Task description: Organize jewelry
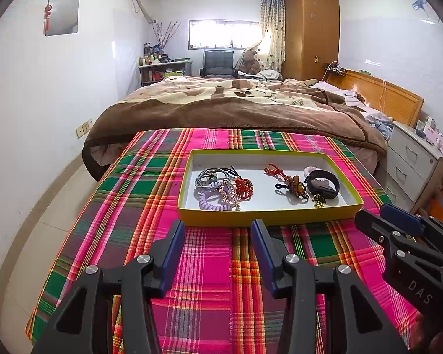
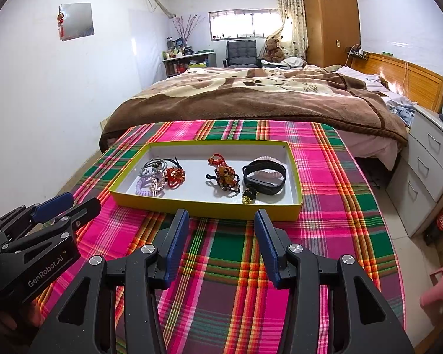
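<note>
- The left gripper (image 1: 218, 230) hangs over the near part of the table (image 1: 133, 183), its jaws spread apart with only plaid cloth between them.
- The right gripper (image 2: 221, 219) hangs beside it, jaws likewise spread and holding nothing.
- A shallow yellow-rimmed tray (image 2: 203, 205) sits toward the far edge of the table, just beyond both pairs of jaws; no jaw touches it.
- In the left end of the tray lies a cluster: grey hair ties (image 1: 206, 175), a purple spiral hair tie (image 1: 205, 200), a red knotted ornament (image 1: 243, 187) and a beaded gold piece touching them.
- Near the middle lies an amber bead charm on a red cord (image 2: 226, 174).
- At the tray's right end a black wristband (image 2: 264, 177) rests against a pink spiral hair tie (image 2: 265, 158), with a small gold trinket (image 2: 249, 195) just in front.
- From the left wrist view, the tray's near wall lies directly ahead of the jaws' gap; from the right wrist view, it lies ahead and slightly left.
- A bed with a brown blanket (image 1: 236, 103) stands past the table's far edge.
</note>
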The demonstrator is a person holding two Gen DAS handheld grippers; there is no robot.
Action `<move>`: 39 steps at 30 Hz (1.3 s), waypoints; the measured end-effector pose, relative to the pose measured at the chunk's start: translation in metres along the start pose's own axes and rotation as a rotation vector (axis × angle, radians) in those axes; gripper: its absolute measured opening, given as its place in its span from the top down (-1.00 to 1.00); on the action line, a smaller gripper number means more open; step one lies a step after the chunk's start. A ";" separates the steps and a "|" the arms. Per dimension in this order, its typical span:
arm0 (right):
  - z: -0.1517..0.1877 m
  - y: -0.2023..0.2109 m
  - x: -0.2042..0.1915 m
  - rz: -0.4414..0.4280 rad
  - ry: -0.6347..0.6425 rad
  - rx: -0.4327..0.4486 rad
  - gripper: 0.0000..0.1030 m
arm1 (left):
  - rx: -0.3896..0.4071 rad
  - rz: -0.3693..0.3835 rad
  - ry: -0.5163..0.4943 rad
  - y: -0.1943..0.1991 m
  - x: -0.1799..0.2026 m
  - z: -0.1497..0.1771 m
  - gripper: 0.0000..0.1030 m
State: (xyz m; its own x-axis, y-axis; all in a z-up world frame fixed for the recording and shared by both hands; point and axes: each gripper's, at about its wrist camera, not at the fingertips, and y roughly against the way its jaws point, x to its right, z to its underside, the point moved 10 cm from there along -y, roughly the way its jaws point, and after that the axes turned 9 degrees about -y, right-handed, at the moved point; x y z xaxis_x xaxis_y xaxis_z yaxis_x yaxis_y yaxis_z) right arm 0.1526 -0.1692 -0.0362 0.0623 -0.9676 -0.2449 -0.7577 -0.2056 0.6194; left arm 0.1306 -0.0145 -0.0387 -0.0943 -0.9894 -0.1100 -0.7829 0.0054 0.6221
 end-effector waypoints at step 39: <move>0.002 0.002 0.000 0.002 -0.005 -0.012 0.09 | 0.000 0.010 0.004 -0.001 0.002 0.001 0.10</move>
State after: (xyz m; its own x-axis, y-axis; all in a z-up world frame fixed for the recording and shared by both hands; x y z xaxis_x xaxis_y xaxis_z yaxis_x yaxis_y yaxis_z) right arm 0.1497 -0.1691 -0.0369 0.0579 -0.9672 -0.2474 -0.7502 -0.2057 0.6284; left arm 0.1307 -0.0167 -0.0407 -0.0999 -0.9899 -0.1009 -0.7816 0.0153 0.6236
